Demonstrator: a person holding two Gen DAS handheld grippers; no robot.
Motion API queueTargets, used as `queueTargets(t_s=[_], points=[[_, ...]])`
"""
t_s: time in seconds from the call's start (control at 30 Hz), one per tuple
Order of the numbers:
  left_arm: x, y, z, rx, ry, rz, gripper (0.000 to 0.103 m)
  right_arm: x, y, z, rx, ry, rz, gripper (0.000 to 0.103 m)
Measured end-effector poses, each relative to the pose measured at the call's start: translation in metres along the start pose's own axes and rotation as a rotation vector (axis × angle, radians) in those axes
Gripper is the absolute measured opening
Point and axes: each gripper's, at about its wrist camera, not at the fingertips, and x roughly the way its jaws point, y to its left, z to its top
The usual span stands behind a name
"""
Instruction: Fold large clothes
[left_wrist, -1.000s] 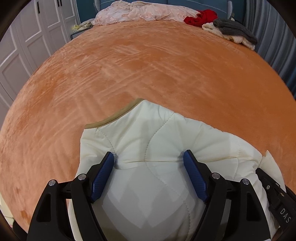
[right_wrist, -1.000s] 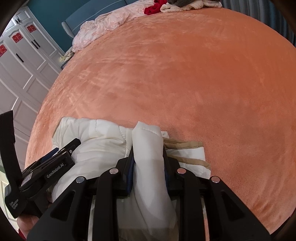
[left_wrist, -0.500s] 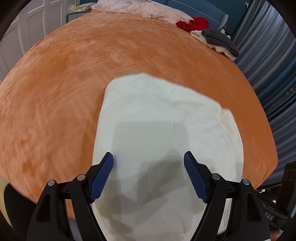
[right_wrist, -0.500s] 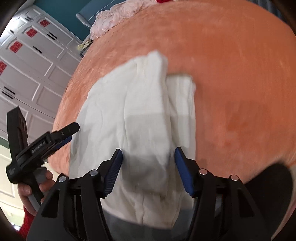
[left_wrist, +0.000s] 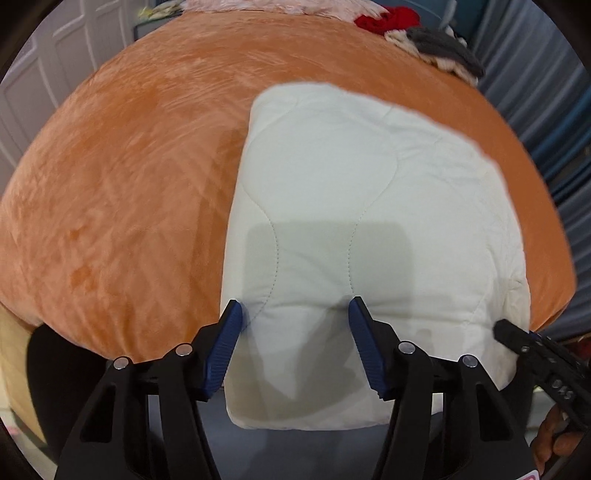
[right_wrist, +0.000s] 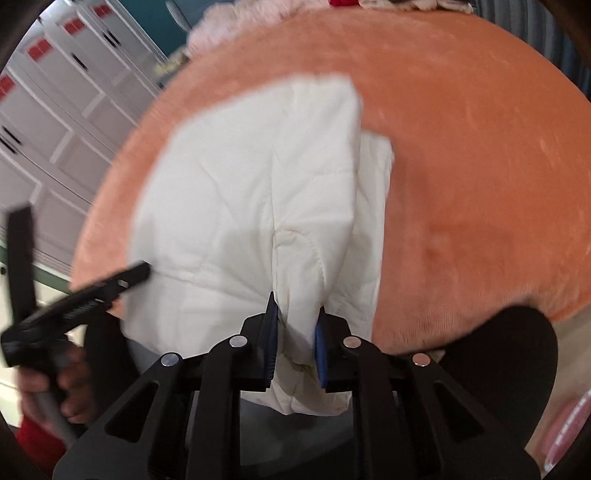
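**Quilted jacket draped over the near edge of the bed, one gripper pinching it**

The quilted jacket (left_wrist: 354, 206), cream-white and padded, lies folded into a rough rectangle on the orange bedspread (left_wrist: 129, 184). Its near end hangs past the bed's near edge, toward the person; its far end reaches toward the middle of the bed.

The right gripper (right_wrist: 295, 332) has its blue pads drawn close together on a raised ridge of the jacket's fabric at the near edge, so the cloth bunches between them. That pinch looks meant to keep hold of the folded layers so they can be pulled or lifted without sliding apart.

The left gripper (left_wrist: 293, 332) stands with its fingers spread wide, one at either side of the jacket's near-left portion. The fabric lies between and beneath them, and I see nothing squeezed there. My reading is that it is poised to take a second hold, so both near corners can be carried together for the next fold.

Along the bed's far edge sit a pink blanket (right_wrist: 236, 18) and a heap of red and grey clothes (left_wrist: 417, 33), well apart from the jacket. White wardrobe doors (right_wrist: 55, 122) stand beyond the bed's left side.
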Motion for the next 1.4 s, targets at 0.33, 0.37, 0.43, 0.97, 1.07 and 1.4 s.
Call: queueTargets(t_s=[0.33, 0.37, 0.43, 0.97, 1.07, 1.4], points=[[0.021, -0.017, -0.006, 0.067, 0.003, 0.109, 0.058, 0.036, 0.012, 0.008, -0.05, 0.032, -0.087, 0.019], [0.023, -0.018, -0.006, 0.072, 0.0, 0.117, 0.058, 0.04, 0.013, 0.01, -0.053, 0.034, -0.086, 0.019], [0.026, -0.02, -0.006, 0.085, -0.007, 0.132, 0.058, 0.043, 0.014, 0.014, -0.047, 0.04, -0.08, 0.02], [0.035, -0.026, -0.005, 0.088, -0.033, 0.174, 0.059, 0.047, 0.005, 0.014, -0.049, 0.049, -0.067, 0.021], [0.033, -0.026, -0.006, 0.088, -0.041, 0.175, 0.059, 0.045, 0.005, 0.013, -0.048, 0.042, -0.065, 0.021], [0.007, 0.038, 0.003, -0.177, 0.041, -0.059, 0.081, -0.014, -0.023, 0.008, 0.127, -0.058, 0.034, 0.071]])
